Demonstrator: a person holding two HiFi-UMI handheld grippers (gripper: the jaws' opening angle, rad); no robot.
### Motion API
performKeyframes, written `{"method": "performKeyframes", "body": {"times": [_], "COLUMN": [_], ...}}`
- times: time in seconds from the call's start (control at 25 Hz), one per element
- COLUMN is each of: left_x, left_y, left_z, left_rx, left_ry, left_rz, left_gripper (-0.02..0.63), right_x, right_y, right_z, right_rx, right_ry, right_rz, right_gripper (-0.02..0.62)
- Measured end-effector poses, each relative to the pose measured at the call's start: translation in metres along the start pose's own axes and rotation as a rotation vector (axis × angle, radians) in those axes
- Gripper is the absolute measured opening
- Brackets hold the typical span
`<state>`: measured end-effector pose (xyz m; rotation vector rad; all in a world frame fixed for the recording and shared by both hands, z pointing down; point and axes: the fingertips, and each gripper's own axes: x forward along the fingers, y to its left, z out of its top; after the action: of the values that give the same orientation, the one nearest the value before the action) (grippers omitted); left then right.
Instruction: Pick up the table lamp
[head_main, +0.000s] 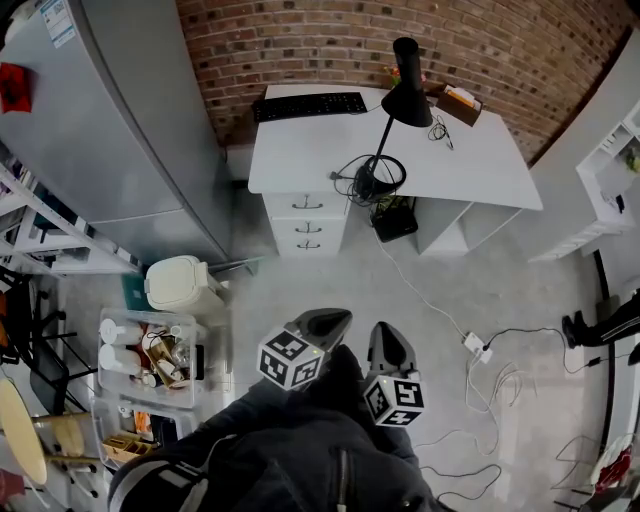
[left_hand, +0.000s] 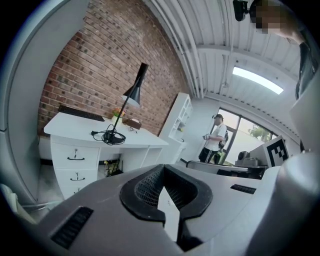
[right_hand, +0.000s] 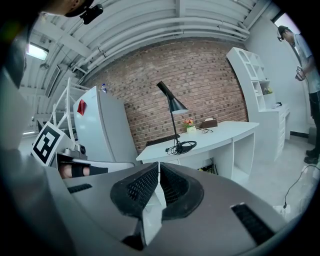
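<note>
The black table lamp (head_main: 405, 98) stands on the white desk (head_main: 480, 160) by the brick wall, its round base (head_main: 380, 178) ringed by coiled cable near the desk's front edge. Both grippers are well short of the desk, over the floor, and point toward it. My left gripper (head_main: 330, 320) is shut with nothing between its jaws. My right gripper (head_main: 388, 340) beside it is also shut and holds nothing. The left gripper view has the lamp (left_hand: 132, 94) far off at upper left beyond the left gripper (left_hand: 162, 170). From the right gripper (right_hand: 159, 167), the lamp (right_hand: 172, 104) is straight ahead.
A black keyboard (head_main: 308, 105) and a tissue box (head_main: 458, 103) lie on the desk, with drawers (head_main: 305, 225) below. A grey fridge (head_main: 130, 130) stands left, with a white bin (head_main: 180, 283) and a clear crate (head_main: 150, 355). Cables and a power strip (head_main: 475, 345) lie on the floor at right. A person (left_hand: 216, 137) stands by the far door.
</note>
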<state>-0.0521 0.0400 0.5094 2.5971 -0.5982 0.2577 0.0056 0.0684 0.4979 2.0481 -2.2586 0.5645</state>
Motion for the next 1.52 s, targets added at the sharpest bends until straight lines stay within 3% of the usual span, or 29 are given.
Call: {"method": "performKeyframes", "body": {"times": [0.8, 1.52], "left_x": [0.026, 0.117], "left_y": [0.025, 0.070], "left_z": [0.011, 0.059], "left_rx": [-0.023, -0.025], "left_ry": [0.015, 0.027], "left_rz": [-0.005, 0.012], "left_gripper": [0.008, 0.008], "right_x": [0.038, 0.126], "right_y": [-0.011, -0.067], "right_z": [0.011, 0.053], "right_rx": [0.008, 0.021], "right_ry": [0.017, 0.049], "right_rz": [0.014, 0.086], "right_gripper": [0.014, 0.014]}}
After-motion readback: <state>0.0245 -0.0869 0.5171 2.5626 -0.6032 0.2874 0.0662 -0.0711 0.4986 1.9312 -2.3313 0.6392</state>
